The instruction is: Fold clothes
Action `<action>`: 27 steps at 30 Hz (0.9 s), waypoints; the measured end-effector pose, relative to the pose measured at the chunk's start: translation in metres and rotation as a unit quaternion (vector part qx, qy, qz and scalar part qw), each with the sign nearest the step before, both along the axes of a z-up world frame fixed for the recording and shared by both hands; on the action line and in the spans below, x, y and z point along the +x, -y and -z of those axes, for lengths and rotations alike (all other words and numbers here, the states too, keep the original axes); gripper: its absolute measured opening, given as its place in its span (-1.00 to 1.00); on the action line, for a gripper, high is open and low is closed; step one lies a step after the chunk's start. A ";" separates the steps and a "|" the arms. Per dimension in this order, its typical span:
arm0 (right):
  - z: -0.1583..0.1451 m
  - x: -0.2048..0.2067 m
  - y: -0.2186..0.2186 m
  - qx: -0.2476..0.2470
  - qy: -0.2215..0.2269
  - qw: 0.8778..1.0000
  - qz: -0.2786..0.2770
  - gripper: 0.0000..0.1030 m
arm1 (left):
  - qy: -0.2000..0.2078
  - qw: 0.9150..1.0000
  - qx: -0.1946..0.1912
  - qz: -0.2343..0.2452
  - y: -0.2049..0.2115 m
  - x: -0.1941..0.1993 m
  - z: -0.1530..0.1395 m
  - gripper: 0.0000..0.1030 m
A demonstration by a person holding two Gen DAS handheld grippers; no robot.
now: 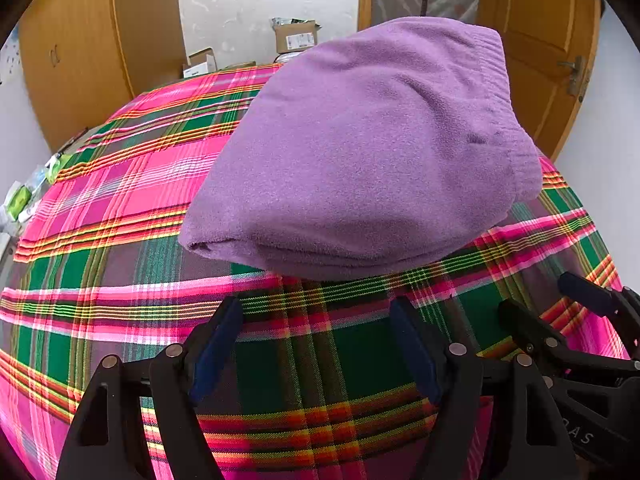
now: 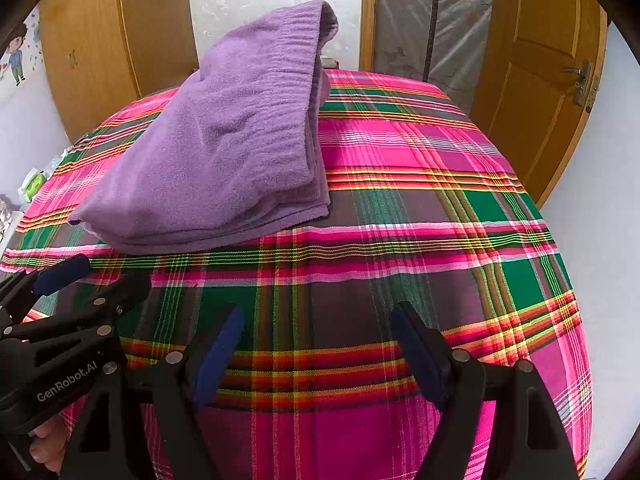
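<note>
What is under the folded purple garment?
The purple garment lies directly on the plaid cloth, which shows all around it. Whatever is beneath the garment's middle, or between its folded layers, is covered.

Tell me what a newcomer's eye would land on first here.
The folded purple fleece garment lies on the loud pink-and-green plaid cloth that covers the whole surface. Nearer the camera, both grippers, left and right, hover over bare plaid with jaws wide open and empty.
</note>
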State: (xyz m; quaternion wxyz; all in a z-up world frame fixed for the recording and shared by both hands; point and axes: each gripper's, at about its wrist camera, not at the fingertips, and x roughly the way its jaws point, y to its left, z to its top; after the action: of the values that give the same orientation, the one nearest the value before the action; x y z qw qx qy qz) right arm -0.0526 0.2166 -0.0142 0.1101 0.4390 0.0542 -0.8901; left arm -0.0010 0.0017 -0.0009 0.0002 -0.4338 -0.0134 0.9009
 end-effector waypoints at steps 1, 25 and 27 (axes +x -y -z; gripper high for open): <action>-0.001 -0.001 0.000 0.000 0.000 1.000 0.000 0.51 | 0.000 1.000 0.000 0.000 0.000 0.000 0.000 0.50; -0.001 0.000 0.004 0.001 0.001 1.000 0.001 0.52 | 0.001 1.000 -0.003 -0.002 0.000 0.002 -0.001 0.51; -0.001 0.000 0.003 0.001 0.001 1.000 0.001 0.52 | 0.001 1.000 -0.002 0.001 0.000 0.002 -0.001 0.51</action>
State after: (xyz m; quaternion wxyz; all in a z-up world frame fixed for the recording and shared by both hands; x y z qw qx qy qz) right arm -0.0522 0.2131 -0.0127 0.1090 0.4397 0.0549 -0.8898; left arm 0.0007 0.0015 -0.0001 0.0000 -0.4349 -0.0114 0.9004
